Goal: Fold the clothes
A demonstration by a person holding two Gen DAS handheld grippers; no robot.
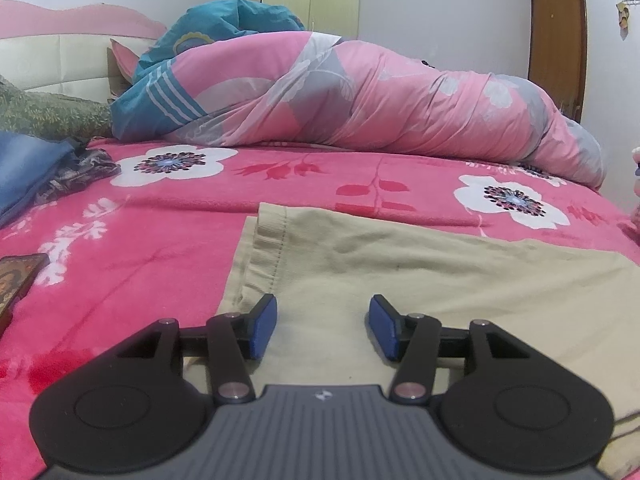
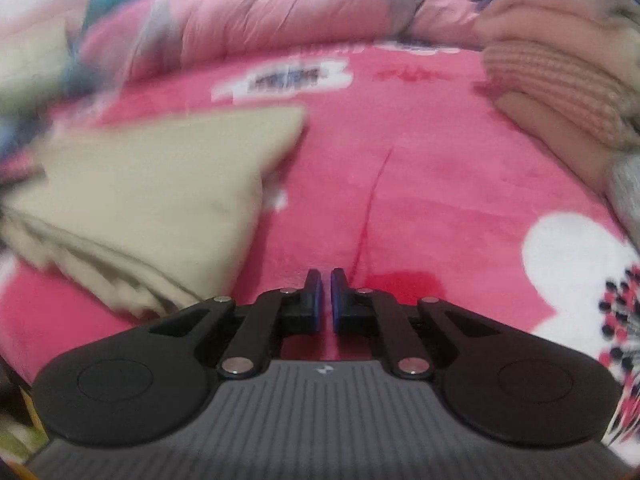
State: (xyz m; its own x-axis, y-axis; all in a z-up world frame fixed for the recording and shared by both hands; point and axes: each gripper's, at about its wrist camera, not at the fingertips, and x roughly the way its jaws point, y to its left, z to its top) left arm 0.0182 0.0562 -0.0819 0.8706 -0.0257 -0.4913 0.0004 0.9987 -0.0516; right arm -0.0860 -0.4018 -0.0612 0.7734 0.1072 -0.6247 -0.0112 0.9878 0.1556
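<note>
Beige trousers (image 1: 420, 280) lie flat on the pink flowered bed blanket (image 1: 160, 248). In the left wrist view my left gripper (image 1: 322, 326) is open and empty, its blue pads just above the beige cloth near its hemmed left edge. In the blurred right wrist view the same beige garment (image 2: 152, 184) lies folded at the left. My right gripper (image 2: 326, 300) is shut with nothing between its pads, over bare pink blanket (image 2: 420, 184) to the right of the garment.
A rolled pink quilt (image 1: 380, 100) and a blue one (image 1: 200, 60) lie along the back of the bed. Blue jeans (image 1: 24, 168) and patterned cloth lie at the left. A stack of folded pink knitwear (image 2: 560, 88) stands at the right. A dark box (image 1: 16, 280) sits at the left edge.
</note>
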